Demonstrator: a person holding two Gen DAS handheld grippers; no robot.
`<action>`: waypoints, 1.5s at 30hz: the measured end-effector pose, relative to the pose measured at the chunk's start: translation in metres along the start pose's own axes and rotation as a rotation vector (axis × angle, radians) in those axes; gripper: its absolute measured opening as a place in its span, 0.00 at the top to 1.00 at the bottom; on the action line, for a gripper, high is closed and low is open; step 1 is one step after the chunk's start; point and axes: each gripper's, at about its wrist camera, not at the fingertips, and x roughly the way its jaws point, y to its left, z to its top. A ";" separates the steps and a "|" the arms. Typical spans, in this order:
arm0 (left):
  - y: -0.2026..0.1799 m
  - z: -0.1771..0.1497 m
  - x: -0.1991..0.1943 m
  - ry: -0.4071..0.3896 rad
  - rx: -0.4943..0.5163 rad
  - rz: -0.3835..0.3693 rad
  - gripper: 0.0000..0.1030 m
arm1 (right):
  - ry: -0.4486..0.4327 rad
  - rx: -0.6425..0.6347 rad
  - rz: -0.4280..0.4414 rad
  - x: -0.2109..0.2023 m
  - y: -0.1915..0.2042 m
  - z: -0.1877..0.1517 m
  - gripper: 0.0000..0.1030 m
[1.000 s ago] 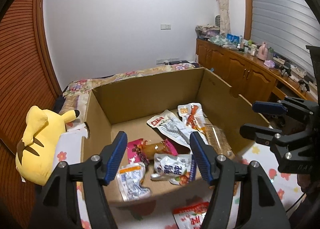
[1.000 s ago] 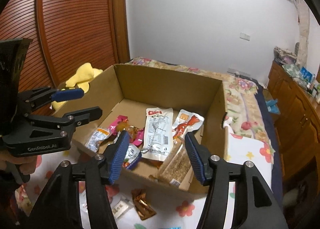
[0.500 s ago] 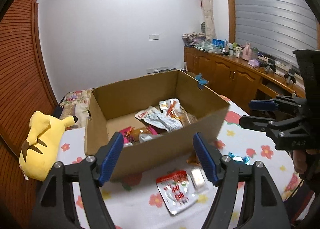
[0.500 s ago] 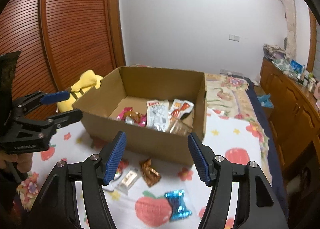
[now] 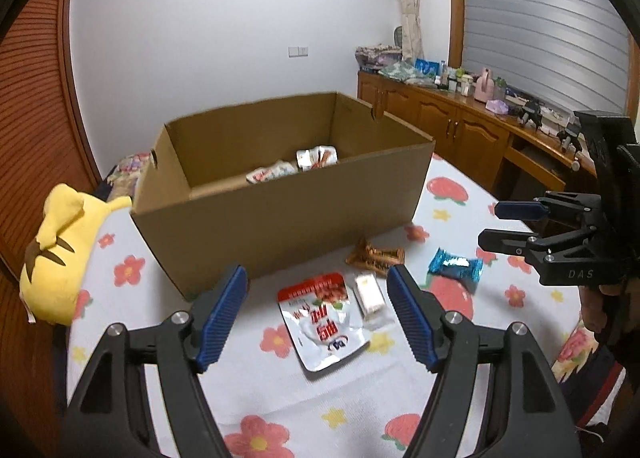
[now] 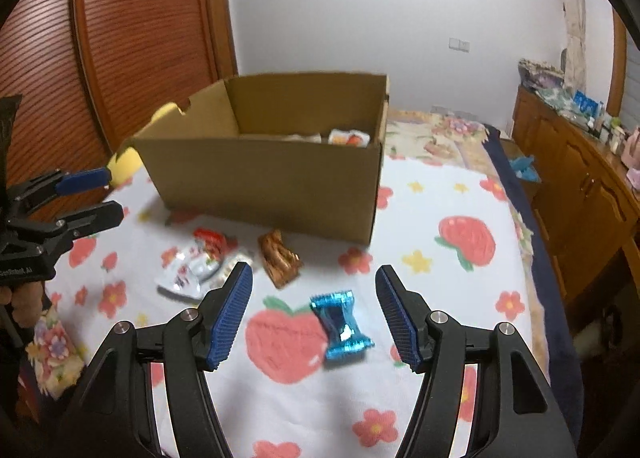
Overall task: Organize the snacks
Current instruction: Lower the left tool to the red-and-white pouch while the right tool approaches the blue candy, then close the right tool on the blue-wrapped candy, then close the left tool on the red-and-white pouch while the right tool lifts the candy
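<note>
Both hand-held grippers hang empty above a bed covered with a white sheet printed with flowers and strawberries (image 6: 464, 194). The left hand-held gripper (image 5: 318, 312) has its blue-padded jaws spread wide, and directly ahead between them lies a flat silver and red foil snack pouch (image 5: 323, 321), with a small pale wrapped bar (image 5: 370, 292) touching its right edge. Just beyond those, a crinkled brown and orange wrapper (image 5: 375, 256) sits close to the front wall of an open brown cardboard box (image 5: 280, 214), which holds several white and red snack packets (image 5: 298, 164). A yellow plush toy (image 5: 60, 254) lies left of the box.

The right hand-held gripper (image 6: 314, 312), jaws likewise spread wide, frames a shiny blue twisted candy wrapper (image 6: 340, 324) lying on a printed strawberry. The brown wrapper (image 6: 279, 257) sits ahead and slightly left of it, the foil pouch (image 6: 192, 266) further left. A wooden cabinet (image 6: 576, 174) stands to the far right.
</note>
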 end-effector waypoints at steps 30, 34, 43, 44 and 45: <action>0.018 -0.034 0.076 0.161 -0.091 -0.010 0.29 | 0.118 -0.013 -0.015 0.058 -0.011 -0.042 0.82; 0.016 -0.033 0.079 0.173 -0.088 -0.015 0.29 | 0.117 -0.004 -0.008 0.060 -0.011 -0.045 0.80; 0.016 -0.035 0.092 0.213 -0.103 -0.021 0.29 | 0.118 -0.056 -0.063 0.061 0.000 -0.044 0.78; 0.016 -0.034 0.094 0.217 -0.103 -0.020 0.29 | 0.118 -0.056 -0.064 0.061 0.000 -0.044 0.78; 0.016 -0.035 0.096 0.223 -0.104 -0.019 0.29 | 0.118 -0.050 -0.057 0.061 -0.001 -0.044 0.78</action>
